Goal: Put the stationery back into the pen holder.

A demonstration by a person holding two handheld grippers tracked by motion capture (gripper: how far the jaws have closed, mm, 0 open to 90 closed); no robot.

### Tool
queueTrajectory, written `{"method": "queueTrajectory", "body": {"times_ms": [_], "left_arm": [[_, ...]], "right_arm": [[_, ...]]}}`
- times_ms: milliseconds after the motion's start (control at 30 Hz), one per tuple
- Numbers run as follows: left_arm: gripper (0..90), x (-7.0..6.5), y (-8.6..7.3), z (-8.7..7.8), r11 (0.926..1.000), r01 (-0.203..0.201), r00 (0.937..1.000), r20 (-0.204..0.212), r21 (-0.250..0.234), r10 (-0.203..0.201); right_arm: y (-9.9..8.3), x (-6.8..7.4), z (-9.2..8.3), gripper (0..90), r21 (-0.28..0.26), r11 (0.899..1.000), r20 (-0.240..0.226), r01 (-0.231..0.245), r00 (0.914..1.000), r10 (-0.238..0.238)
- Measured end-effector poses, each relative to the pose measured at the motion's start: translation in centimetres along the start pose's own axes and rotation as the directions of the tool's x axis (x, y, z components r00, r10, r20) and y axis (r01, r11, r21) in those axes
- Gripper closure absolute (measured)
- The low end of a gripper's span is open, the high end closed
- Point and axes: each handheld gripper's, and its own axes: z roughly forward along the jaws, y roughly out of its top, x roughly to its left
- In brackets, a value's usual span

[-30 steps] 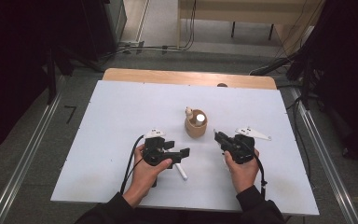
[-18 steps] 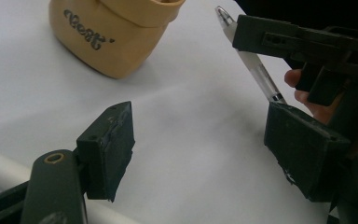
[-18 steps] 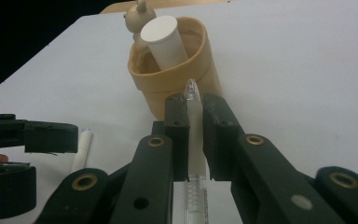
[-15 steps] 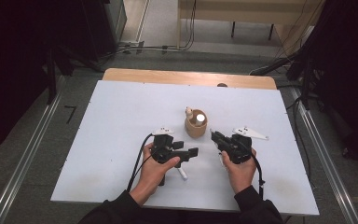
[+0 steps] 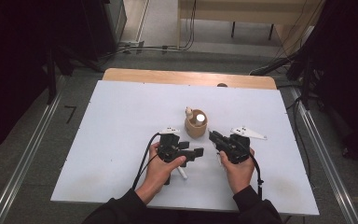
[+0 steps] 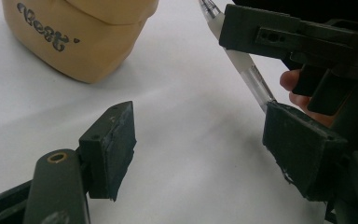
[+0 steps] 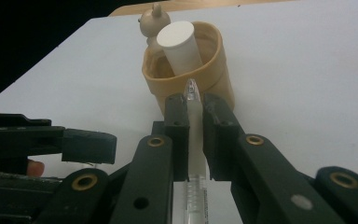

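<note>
Two grippers near the table's front edge, by my cup (image 5: 196, 124).
My right gripper (image 7: 195, 105) pinches a pen (image 7: 194, 112), aimed cupward; my left gripper (image 6: 200, 135) gapes empty, level.

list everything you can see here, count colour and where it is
table: 1, white top with a wooden strip along the far edge, centre of the high view
cup: 1, tan with dark lettering, mid-table just beyond the two grippers
cylinder: 1, white, standing tilted inside the cup
figure: 1, small tan bear-like shape at the cup's far rim
pen: 1, clear and white, clamped in the right gripper, tip toward the cup
stick: 1, white, lying on the table under the left hand
left gripper: 1, black, jaws apart with nothing between them, beside the cup
right gripper: 1, black, jaws shut on the pen
hands: 2, dark sleeves, entering from the bottom edge
</note>
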Motion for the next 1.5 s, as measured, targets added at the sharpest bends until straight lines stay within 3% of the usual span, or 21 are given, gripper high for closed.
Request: {"method": "queueTrajectory", "body": {"times_ms": [167, 767, 1100, 1300, 1500], "left_arm": [[26.7, 0.0, 0.1, 0.3, 0.9995, 0.030, 0.9990, 0.033, -0.004, -0.030], [28.7, -0.4, 0.3, 1.6, 0.9979, 0.065, 0.9954, 0.070, 0.006, -0.065], [31.9, -0.1, 0.5, 1.8, 0.9949, 0.101, 0.9899, 0.101, -0.001, -0.100], [35.7, 0.0, 0.6, 1.8, 0.9924, 0.123, 0.9826, 0.141, -0.006, -0.121], [44.8, 0.1, 0.6, 2.0, 0.9884, 0.152, 0.9681, 0.201, 0.007, -0.150]], "right_arm": [[0.0, 0.2, 0.0, 79.3, 0.000, 1.000, -0.007, -0.003, 1.0000, 0.003], [0.2, 1.0, 0.2, 79.3, -0.012, 1.000, -0.037, 0.011, 0.9992, -0.011], [0.2, 1.6, 0.3, 79.3, -0.015, 1.000, -0.060, 0.013, 0.9981, -0.014], [0.2, 1.9, 0.3, 79.3, -0.017, 1.000, -0.072, 0.013, 0.9973, -0.015], [0.3, 2.3, 0.3, 79.3, -0.022, 1.000, -0.095, 0.010, 0.9954, -0.012]]}}
